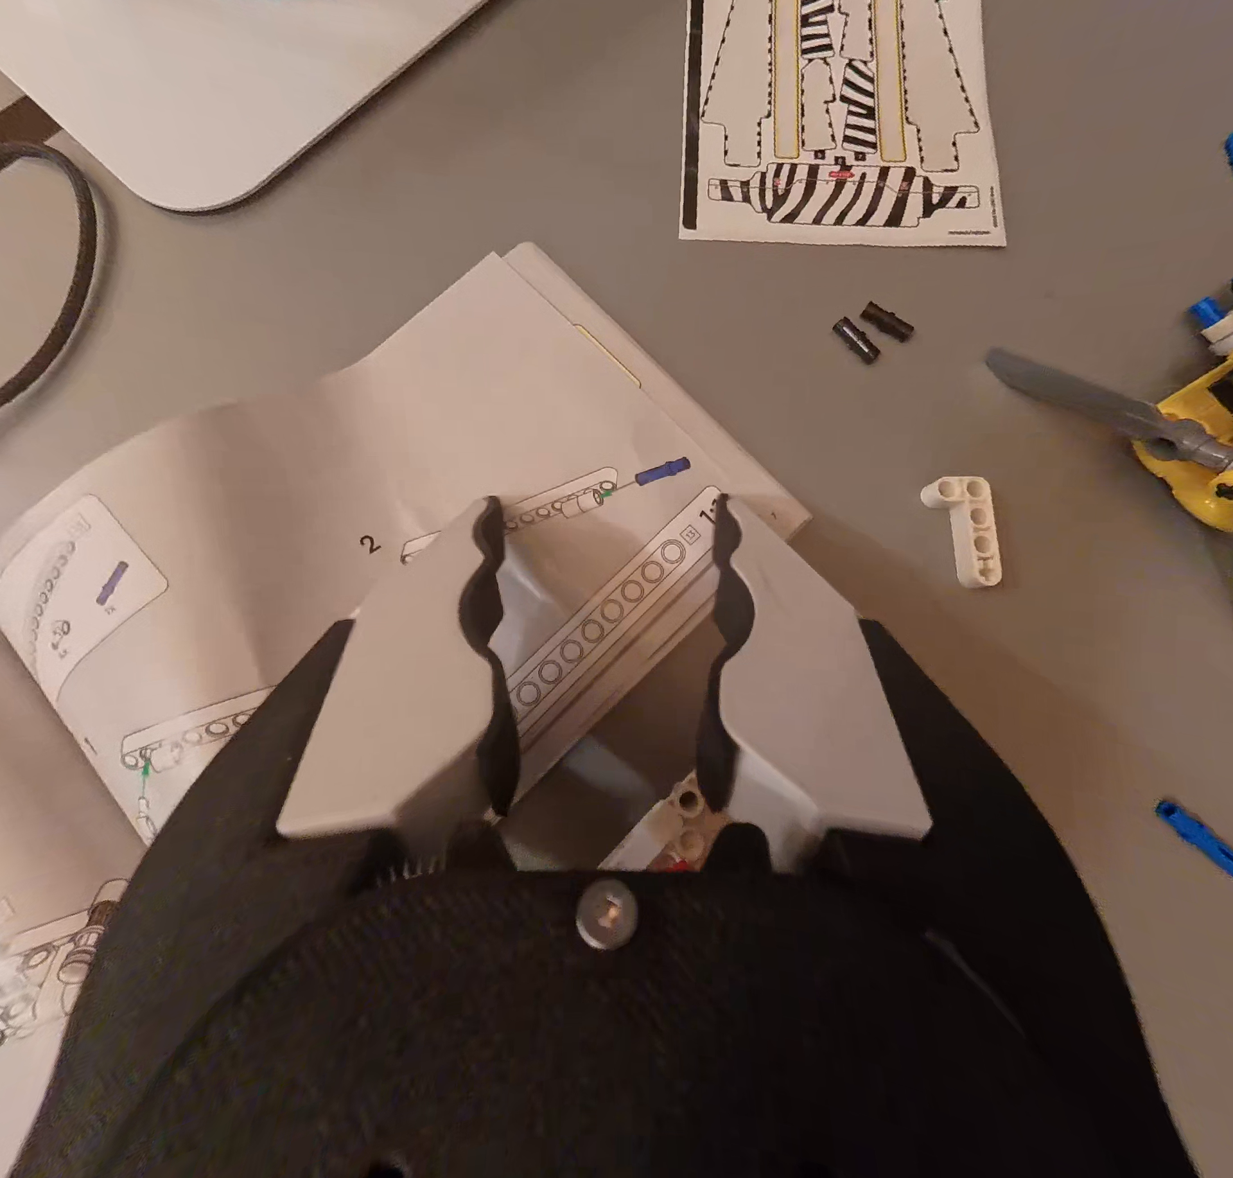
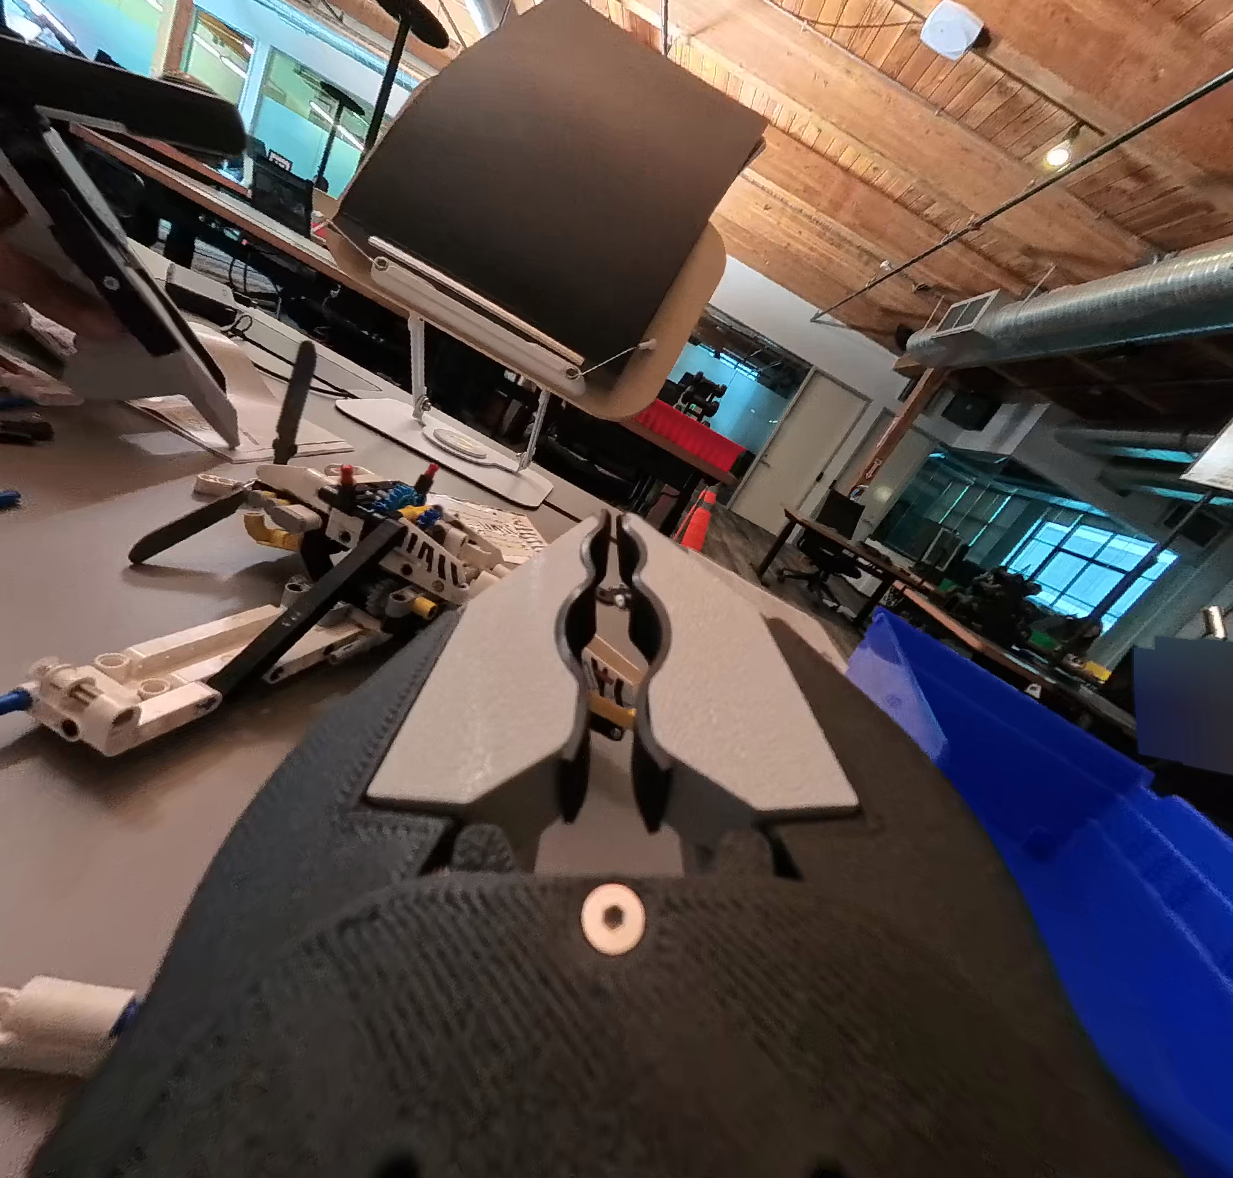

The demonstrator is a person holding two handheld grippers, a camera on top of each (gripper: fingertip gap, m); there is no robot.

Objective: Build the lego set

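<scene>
My left gripper [image 1: 607, 505] is open and hovers over the open instruction booklet [image 1: 414, 452]. A white piece [image 1: 687, 809] shows low between its fingers; I cannot tell if it is touched. To the right lie a white L-shaped beam [image 1: 967, 532], two black pins [image 1: 871, 332], a blue pin [image 1: 1194, 832] and the yellow model with a grey blade [image 1: 1081, 405]. My right gripper [image 2: 614, 525] is shut, low over the table. The part-built model [image 2: 400, 545] with black blades and a white beam assembly [image 2: 133, 685] lie to its left. Yellow and black parts show through the gap between its fingers.
A striped sticker sheet [image 1: 841, 91] lies at the back right. A stand's white base [image 1: 167, 78] and a black cable [image 1: 73, 258] are at the back left. A book stand [image 2: 534, 212] rises behind the model. A blue bin [image 2: 1067, 845] stands close on the right. There is about 35 cm between the tips of the two grippers. To reach the blue pin [image 1: 1194, 832] in a straight line is about 15 cm for my left fingers, about 25 cm for my right.
</scene>
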